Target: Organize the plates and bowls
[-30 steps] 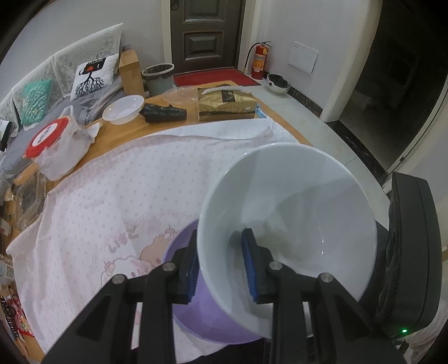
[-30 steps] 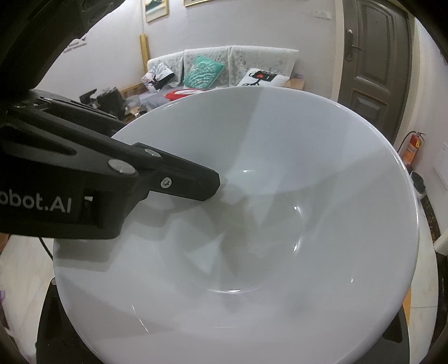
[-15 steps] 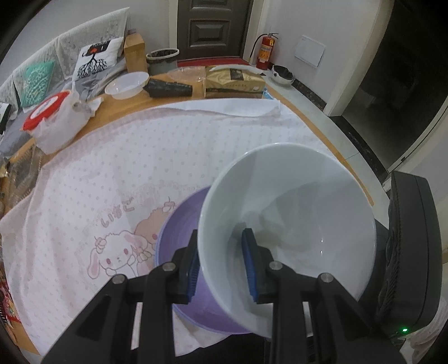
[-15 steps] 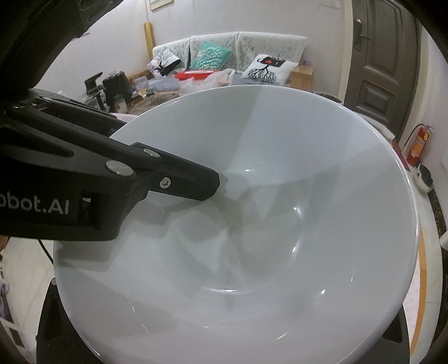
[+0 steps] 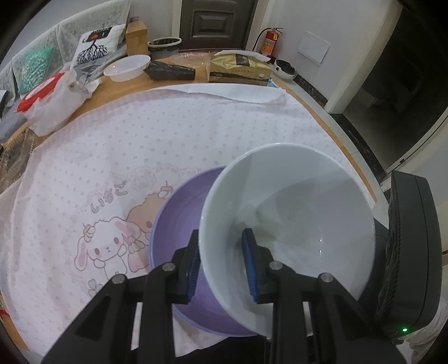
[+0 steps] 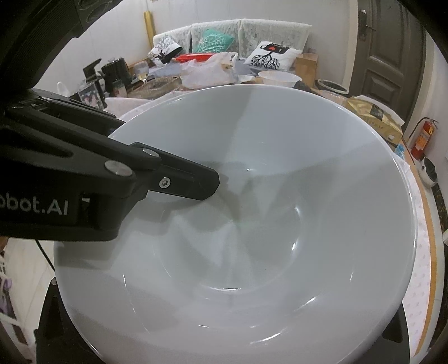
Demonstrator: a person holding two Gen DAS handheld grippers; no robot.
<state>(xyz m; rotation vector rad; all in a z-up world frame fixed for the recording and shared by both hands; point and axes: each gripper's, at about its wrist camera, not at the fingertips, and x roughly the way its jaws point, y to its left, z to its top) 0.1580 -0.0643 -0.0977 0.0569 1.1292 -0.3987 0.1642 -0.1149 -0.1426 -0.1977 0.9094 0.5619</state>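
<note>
Pinching the near rim of a white bowl (image 5: 294, 212), the left gripper (image 5: 221, 268) has one blue-padded finger outside the wall and the other inside, both pads pressed on the ceramic. The bowl is tilted, its mouth turned up and toward the camera, and it hangs over a purple bowl (image 5: 179, 212) that sits on the pink dotted tablecloth (image 5: 112, 145) with its rabbit cartoon. Whether the white bowl touches the purple one I cannot tell.

From the right wrist view the same white bowl (image 6: 252, 224) fills nearly the whole picture; the left gripper's inner finger reaches in from the left side. The right gripper sits under the bowl, only black corners showing below the rim, so I cannot tell how its jaws stand.

Farther off on the wooden table (image 5: 330, 117) lie a bagged red-lidded container (image 5: 47, 103), a small white bowl (image 5: 127, 67), a dark packet (image 5: 170, 71) and a gold package (image 5: 240, 68). Beyond stand a bin (image 5: 163, 47), a fire extinguisher (image 5: 270, 39) and the door (image 5: 215, 19).
</note>
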